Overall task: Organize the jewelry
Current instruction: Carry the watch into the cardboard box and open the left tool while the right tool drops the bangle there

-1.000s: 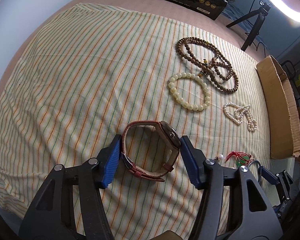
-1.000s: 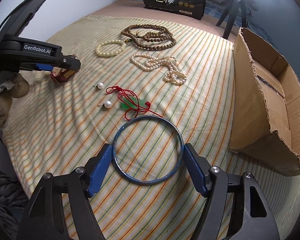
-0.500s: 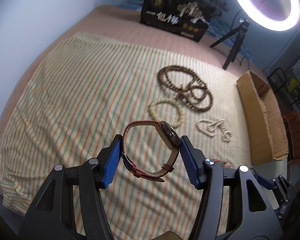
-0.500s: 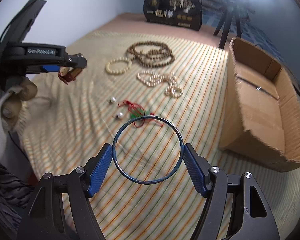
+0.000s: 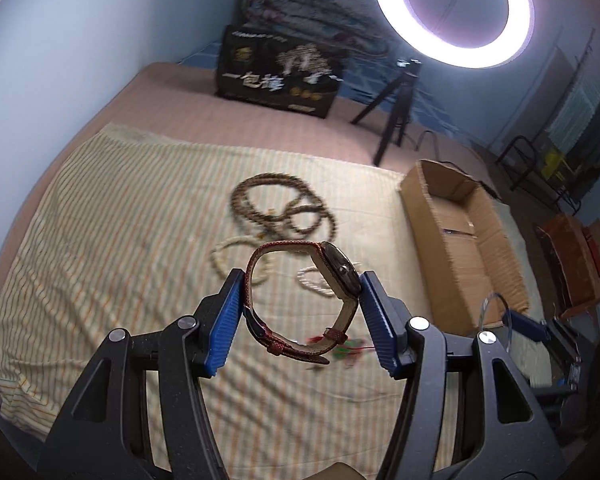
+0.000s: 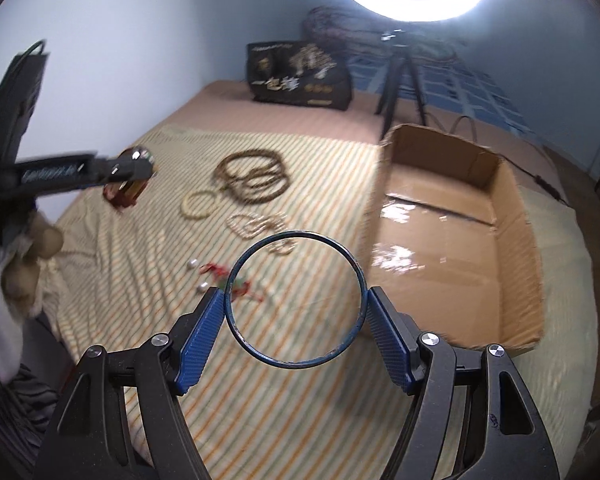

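Note:
My left gripper (image 5: 302,310) is shut on a wristwatch (image 5: 336,276) with a red woven strap, held in the air above the striped cloth (image 5: 112,240). My right gripper (image 6: 296,320) is shut on a thin blue bangle (image 6: 236,328), also lifted off the cloth. In the right wrist view the left gripper (image 6: 134,168) with the watch hangs at the left. On the cloth lie a brown bead necklace (image 6: 252,176), a cream bead bracelet (image 6: 198,204), a pearl strand (image 6: 256,226), two pearl earrings (image 6: 192,266) and a red-corded green pendant (image 6: 220,270).
An open cardboard box (image 6: 452,236) stands on the bed right of the cloth. A black printed box (image 6: 300,76) and a ring light on a tripod (image 6: 400,76) stand at the far end. A person's hand (image 6: 24,256) holds the left gripper.
Both grippers have risen off the cloth, carrying the watch and the bangle. The views tilted up, so the box, the wall and the ring light show more.

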`<state>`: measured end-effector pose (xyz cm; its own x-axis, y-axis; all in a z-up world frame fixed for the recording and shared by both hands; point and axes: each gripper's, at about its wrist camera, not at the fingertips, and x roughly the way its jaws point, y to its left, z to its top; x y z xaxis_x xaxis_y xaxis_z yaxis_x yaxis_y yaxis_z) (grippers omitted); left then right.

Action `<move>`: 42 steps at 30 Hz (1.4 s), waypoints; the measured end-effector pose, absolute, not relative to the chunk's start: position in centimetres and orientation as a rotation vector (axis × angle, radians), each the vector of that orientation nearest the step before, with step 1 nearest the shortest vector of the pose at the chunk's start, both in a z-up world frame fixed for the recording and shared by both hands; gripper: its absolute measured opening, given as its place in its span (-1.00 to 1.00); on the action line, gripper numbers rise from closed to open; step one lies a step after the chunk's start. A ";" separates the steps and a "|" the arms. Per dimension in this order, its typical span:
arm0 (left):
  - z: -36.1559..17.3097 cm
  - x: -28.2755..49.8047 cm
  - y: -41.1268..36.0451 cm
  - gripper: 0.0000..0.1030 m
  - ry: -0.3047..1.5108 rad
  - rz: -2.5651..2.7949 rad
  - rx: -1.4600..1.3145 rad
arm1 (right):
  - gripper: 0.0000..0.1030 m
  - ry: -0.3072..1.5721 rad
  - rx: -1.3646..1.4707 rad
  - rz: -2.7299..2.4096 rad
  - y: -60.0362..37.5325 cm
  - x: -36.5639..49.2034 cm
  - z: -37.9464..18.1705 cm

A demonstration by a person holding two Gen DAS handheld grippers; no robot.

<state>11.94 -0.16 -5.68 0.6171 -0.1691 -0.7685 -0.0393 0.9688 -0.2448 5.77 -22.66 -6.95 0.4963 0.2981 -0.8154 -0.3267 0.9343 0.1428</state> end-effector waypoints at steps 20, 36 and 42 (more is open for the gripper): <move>-4.2 14.3 -11.3 0.15 0.871 -0.260 -0.156 | 0.39 0.962 0.001 0.216 -30.9 12.1 -5.7; -6.3 16.9 -17.3 0.15 0.904 -0.323 -0.098 | 0.39 1.004 0.048 0.140 -34.2 18.1 -7.8; -7.3 17.7 -19.1 0.15 0.926 -0.336 -0.086 | 0.39 1.027 0.061 0.134 -34.8 19.5 -9.1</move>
<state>17.72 -19.05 -7.35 0.5528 -0.3206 -0.7692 0.2471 0.9446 -0.2162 19.47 -34.75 -9.09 0.5098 0.1400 -0.8488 -0.0824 0.9901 0.1137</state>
